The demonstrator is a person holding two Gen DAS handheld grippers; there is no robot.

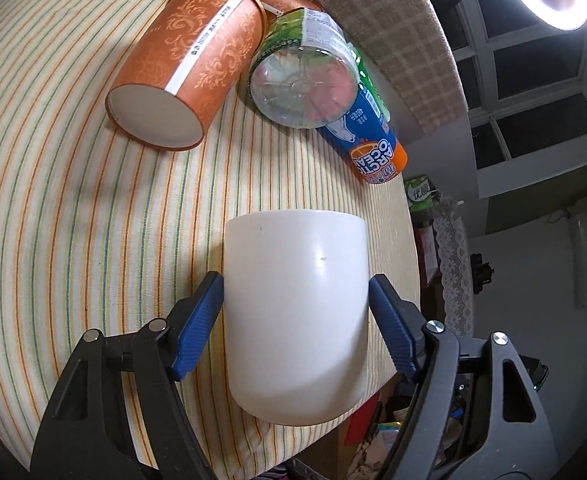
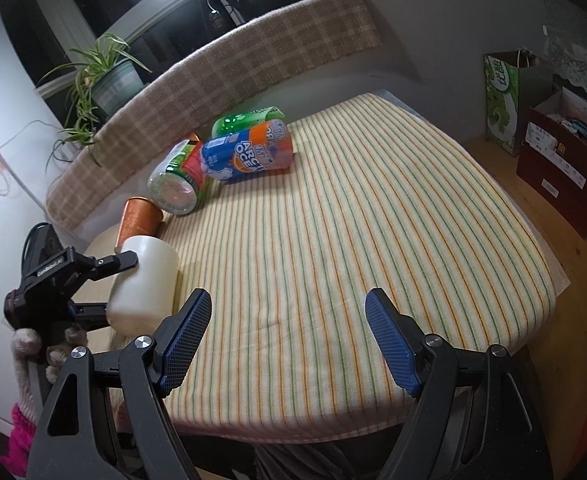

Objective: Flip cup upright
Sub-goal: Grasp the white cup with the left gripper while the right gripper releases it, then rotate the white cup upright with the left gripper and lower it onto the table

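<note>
A plain white cup (image 1: 295, 316) lies between the blue pads of my left gripper (image 1: 295, 312), which is shut on its sides. Its flat end points away from the camera and its rounded end toward it; I cannot tell which end is the mouth. In the right wrist view the white cup (image 2: 145, 284) is tilted at the table's left edge, held by the left gripper (image 2: 93, 280). My right gripper (image 2: 287, 336) is open and empty over the striped cloth (image 2: 353, 220), to the right of the cup.
An orange patterned cup (image 1: 185, 68) lies on its side at the back, with a clear bottle (image 1: 305, 80) and a blue-orange Arctic Ocean bottle (image 1: 373, 144) beside it. The table edge (image 1: 409, 240) is to the right. Boxes (image 2: 565, 160) stand right of the table.
</note>
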